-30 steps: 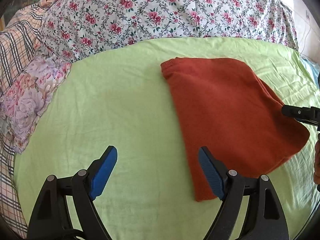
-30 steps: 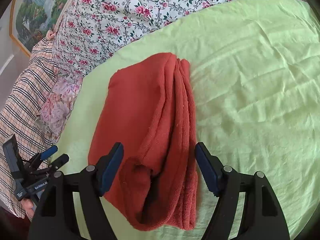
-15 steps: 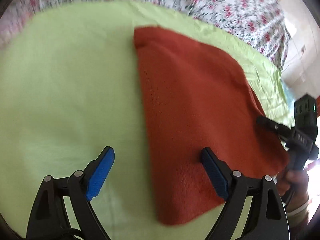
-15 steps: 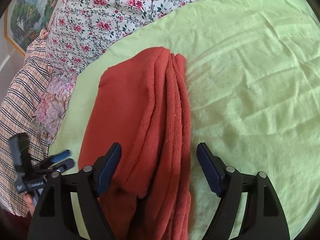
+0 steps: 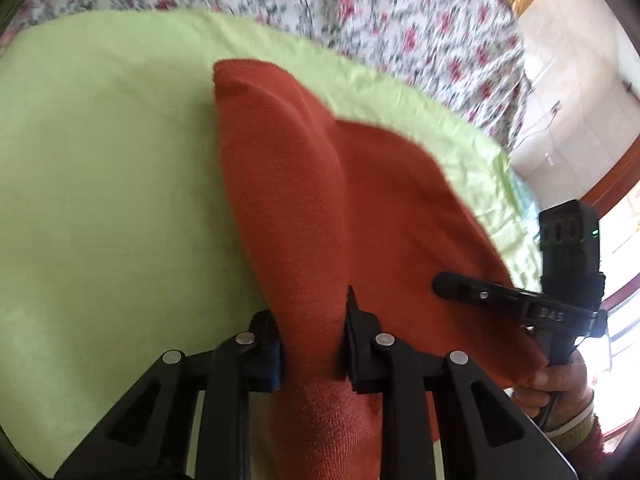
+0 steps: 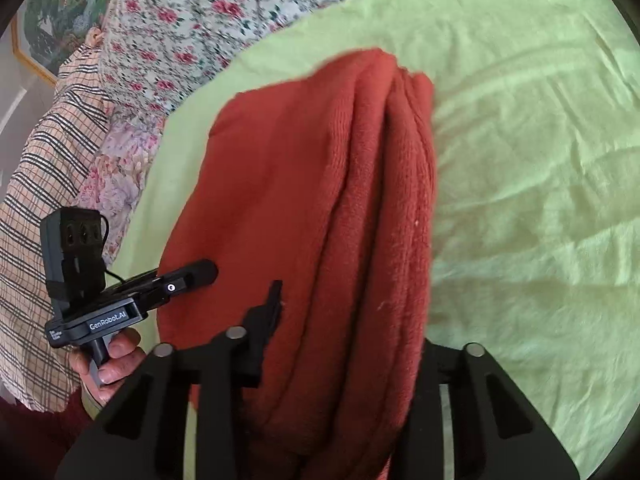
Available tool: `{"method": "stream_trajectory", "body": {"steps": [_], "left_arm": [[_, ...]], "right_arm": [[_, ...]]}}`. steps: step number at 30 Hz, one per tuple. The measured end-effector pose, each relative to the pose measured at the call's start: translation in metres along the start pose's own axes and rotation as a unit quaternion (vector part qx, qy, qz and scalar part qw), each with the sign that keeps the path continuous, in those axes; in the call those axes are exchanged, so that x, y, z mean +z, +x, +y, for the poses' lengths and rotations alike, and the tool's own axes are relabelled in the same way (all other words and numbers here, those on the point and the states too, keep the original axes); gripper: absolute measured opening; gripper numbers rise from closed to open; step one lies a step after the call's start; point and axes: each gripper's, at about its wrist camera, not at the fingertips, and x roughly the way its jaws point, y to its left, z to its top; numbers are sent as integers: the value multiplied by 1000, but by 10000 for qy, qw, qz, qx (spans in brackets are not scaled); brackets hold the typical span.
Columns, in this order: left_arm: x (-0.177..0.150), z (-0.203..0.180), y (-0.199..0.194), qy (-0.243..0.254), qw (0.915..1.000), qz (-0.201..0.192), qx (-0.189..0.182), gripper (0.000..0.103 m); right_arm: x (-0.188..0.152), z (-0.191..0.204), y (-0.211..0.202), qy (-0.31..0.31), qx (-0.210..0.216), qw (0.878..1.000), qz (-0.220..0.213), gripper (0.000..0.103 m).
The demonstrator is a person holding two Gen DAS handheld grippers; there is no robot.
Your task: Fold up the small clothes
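A folded rust-red knit garment lies on a light green sheet. My left gripper is shut on the near left edge of the garment, which bunches up between its fingers. My right gripper is shut on the thick layered near right edge of the same garment; the fabric hides its right finger. Each gripper shows in the other's view: the right gripper at the garment's right edge, the left gripper at its left edge.
A floral quilt lies along the far side of the green sheet. A plaid cloth and a floral pillow lie at the left. A wall and a wooden frame stand beyond the bed at the right.
Both grippers moved forward onto the garment's near edge and went from open to shut on it. The fabric has bunched and lifted at the near end.
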Motion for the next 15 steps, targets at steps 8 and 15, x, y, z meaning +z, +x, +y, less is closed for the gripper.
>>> {"method": "stream_trajectory", "body": {"steps": [8, 15], "left_arm": [[-28, 45, -116, 176, 9951, -597, 765, 22], [-74, 114, -159, -286, 9927, -477, 1074, 25]], "right_arm": [[-20, 94, 43, -518, 908, 9945, 87, 31], [-42, 150, 97, -752, 1217, 9885, 491, 33]]}}
